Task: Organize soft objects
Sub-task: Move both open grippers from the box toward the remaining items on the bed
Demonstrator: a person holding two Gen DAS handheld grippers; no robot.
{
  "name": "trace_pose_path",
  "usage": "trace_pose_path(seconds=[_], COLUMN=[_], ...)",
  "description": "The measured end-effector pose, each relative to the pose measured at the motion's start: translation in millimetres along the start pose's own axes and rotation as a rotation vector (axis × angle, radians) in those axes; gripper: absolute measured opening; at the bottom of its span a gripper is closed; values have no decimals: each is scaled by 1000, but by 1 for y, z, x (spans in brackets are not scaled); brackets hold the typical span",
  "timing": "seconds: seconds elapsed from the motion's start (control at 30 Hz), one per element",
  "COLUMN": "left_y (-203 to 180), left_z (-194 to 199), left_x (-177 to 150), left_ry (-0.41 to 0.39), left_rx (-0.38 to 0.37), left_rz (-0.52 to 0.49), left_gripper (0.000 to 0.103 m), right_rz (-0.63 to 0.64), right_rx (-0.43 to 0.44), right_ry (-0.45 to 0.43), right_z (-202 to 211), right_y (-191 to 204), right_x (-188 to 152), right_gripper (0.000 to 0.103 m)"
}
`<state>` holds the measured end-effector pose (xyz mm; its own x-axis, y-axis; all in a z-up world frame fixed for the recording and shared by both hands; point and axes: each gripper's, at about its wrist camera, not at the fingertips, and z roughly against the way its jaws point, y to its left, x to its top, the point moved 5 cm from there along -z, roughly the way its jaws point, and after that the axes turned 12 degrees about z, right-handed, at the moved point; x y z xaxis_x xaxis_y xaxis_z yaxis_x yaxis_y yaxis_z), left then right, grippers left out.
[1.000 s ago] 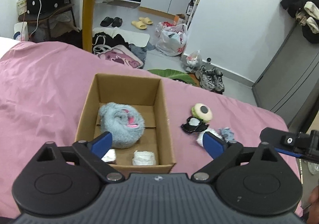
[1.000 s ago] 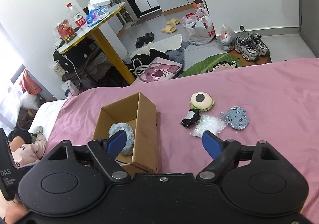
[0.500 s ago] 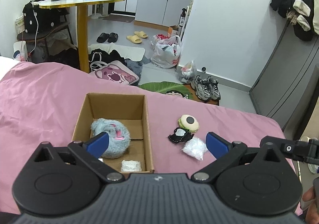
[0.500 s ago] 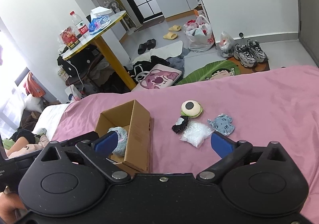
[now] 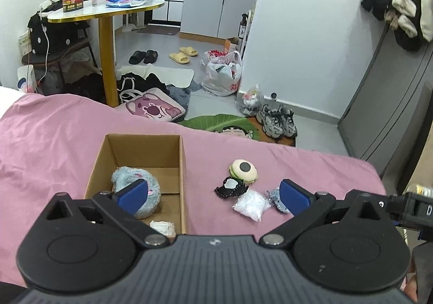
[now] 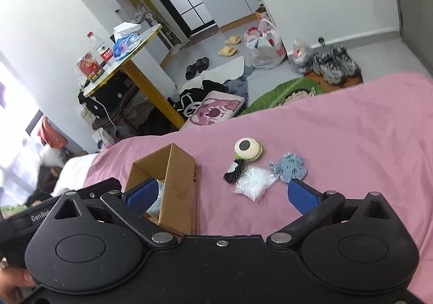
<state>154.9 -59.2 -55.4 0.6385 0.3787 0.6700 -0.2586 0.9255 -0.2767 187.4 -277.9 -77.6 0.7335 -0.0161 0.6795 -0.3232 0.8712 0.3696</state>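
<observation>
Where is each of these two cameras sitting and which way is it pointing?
Left wrist: sits on the left gripper, looking forward and down over the pink bedspread into the cardboard box; its open blue fingers show, with the other gripper at the right edge.
Right wrist: sits on the right gripper, tilted, looking across the bed from the box's right; a fingertip shows bottom left.
Shared: box, eyeball toy, clear bag, yellow-legged table.

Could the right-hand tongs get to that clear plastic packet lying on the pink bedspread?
Probably yes. The right tongs are open and empty, and the clear packet lies in the open, just ahead between the fingers, with nothing on top of it. The black patch touches one edge.
</observation>
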Motion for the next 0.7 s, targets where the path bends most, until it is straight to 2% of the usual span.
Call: trace_pose_path(seconds=[0.1, 0.27, 0.5, 0.7], left_y=[-6, -11, -23, -31], left_z=[-7, -20, -44, -65], left_x=[-4, -12, -23, -28], left_ry=[16, 48, 36, 24], left_rx=[19, 21, 48, 60], left_rz=[-7, 52, 75, 129], left_gripper=[103, 102, 102, 99], right_rz=[-60, -148, -213, -245], right_rx=[19, 46, 19, 22], right_ry=[-6, -22, -18, 11], right_z=[-2, -6, -24, -48], right_y=[-14, -31, -54, -68], right_x=[-3, -4, -6, -3], right_gripper=[103, 103, 102, 88])
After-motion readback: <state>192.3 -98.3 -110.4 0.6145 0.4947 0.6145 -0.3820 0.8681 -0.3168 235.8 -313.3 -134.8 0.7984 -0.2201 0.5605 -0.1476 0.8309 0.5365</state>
